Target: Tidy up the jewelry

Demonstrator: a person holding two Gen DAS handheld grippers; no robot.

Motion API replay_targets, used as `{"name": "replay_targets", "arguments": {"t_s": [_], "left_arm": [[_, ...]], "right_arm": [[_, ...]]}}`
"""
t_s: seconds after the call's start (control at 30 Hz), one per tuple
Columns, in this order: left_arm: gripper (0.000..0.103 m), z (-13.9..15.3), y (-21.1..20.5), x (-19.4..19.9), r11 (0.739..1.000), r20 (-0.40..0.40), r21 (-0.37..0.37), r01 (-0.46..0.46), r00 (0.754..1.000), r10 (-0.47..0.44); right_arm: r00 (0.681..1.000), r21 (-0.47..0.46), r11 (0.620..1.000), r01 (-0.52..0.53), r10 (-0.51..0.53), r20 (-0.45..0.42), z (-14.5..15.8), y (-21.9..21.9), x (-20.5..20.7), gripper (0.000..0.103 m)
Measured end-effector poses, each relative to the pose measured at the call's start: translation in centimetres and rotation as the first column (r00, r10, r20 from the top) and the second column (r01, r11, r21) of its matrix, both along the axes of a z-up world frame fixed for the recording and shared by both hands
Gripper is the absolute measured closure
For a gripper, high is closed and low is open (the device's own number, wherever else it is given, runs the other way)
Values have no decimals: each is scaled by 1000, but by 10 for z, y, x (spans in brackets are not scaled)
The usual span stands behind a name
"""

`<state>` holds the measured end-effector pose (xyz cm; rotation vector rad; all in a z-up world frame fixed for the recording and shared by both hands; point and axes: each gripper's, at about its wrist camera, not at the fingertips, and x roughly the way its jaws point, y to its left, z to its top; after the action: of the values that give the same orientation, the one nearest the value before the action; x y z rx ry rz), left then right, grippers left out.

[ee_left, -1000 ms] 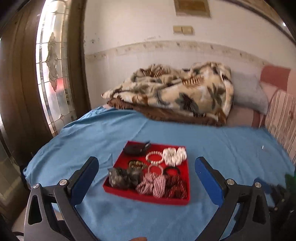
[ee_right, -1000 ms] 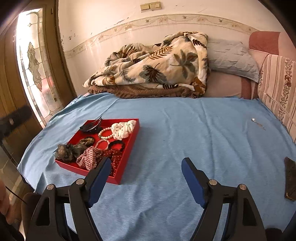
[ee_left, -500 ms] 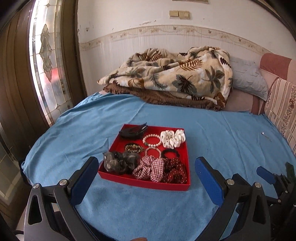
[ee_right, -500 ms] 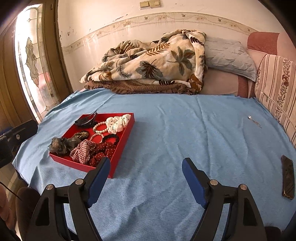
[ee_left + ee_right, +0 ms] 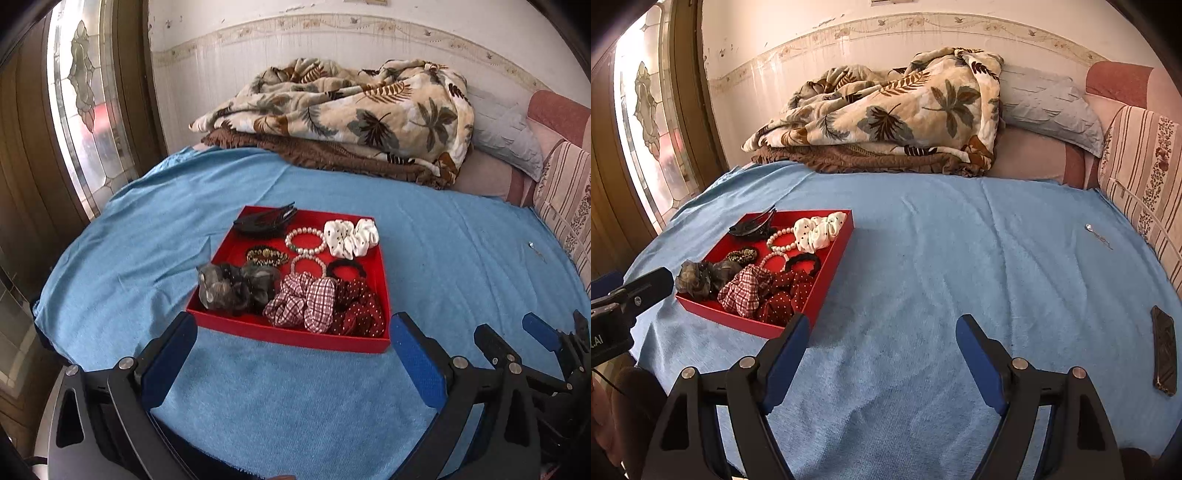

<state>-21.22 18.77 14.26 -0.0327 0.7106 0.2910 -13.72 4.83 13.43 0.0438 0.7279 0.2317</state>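
The red tray point(image 5: 295, 338) sits on the blue bedspread point(image 5: 461, 266), toward the window side of the bed, and it holds all the accessories in plain view. Along its near edge lie a grey scrunchie point(image 5: 236, 288), a checked scrunchie point(image 5: 303, 302) and a dark red dotted scrunchie point(image 5: 360, 308), touching one another. Behind them are a brown beaded piece point(image 5: 266, 255), a pink bead bracelet point(image 5: 308, 264) half hidden by the checked scrunchie, and a black hair tie point(image 5: 345, 267). At the far edge rest a black hair clip point(image 5: 266, 221), a pearl bracelet point(image 5: 306, 240) and a white scrunchie point(image 5: 351, 236).

Apart from the tray, a small silvery piece point(image 5: 1099, 236) lies on the bedspread near the striped cushion point(image 5: 1145, 173); it is too small to identify. A dark phone point(image 5: 1164, 350) lies near the bed's right edge.

The left gripper point(image 5: 293, 345) hovers just short of the tray's near wall, its fingers spread wide with nothing between them. The right gripper point(image 5: 881, 349) hangs over bare bedspread beside the tray, fingers likewise wide apart and empty.

This fits either a tray already sorted or one awaiting sorting. Any pick here would go best by coming down steeply onto a single item, since the near scrunchies press together and a shallow approach risks dragging a neighbour or nudging the light tray.
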Motion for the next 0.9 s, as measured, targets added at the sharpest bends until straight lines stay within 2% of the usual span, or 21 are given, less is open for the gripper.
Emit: {"name": "replay_targets", "arguments": {"t_s": [0.9], "left_arm": [[0, -32, 15, 2, 1000, -97, -21, 12, 995, -14]], "right_arm": [[999, -58, 998, -24, 23, -30, -11, 17, 1, 16]]}}
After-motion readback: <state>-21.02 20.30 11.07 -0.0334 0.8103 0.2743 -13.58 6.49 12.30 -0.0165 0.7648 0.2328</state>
